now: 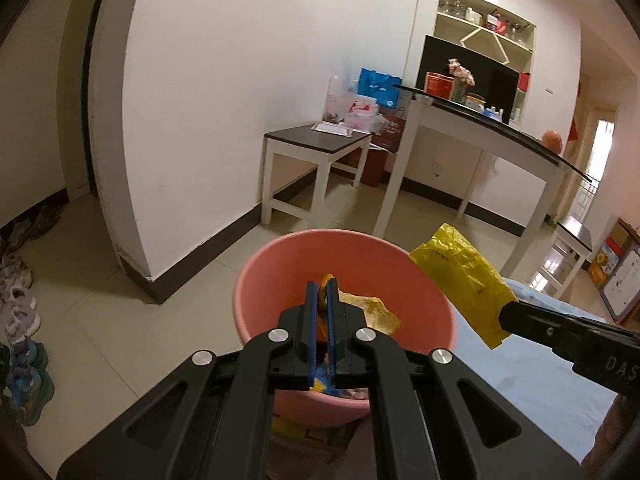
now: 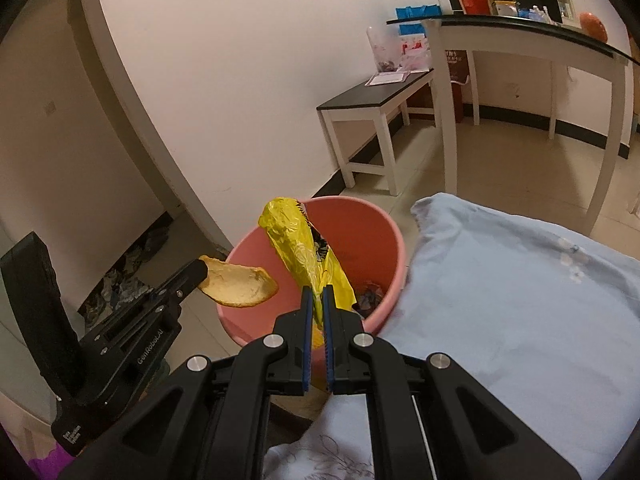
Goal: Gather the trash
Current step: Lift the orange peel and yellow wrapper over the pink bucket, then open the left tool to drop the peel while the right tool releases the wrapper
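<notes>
Left tongs: our left gripper [image 1: 321, 294] has its blue ribbed pads pinched on a curved, dry orange-yellow fruit peel [image 2: 240, 286], pale and pithy inside.
Right tongs: our right gripper [image 2: 316, 296] is clamped on a crinkly, shiny yellow plastic wrapper [image 2: 296, 240] with a jagged torn edge.
Where: we've got both pieces over the round, smooth pink plastic bucket [image 1: 276, 264].
Beside it: soft light-blue bedsheet [image 2: 500, 280], touching the bucket.
</notes>
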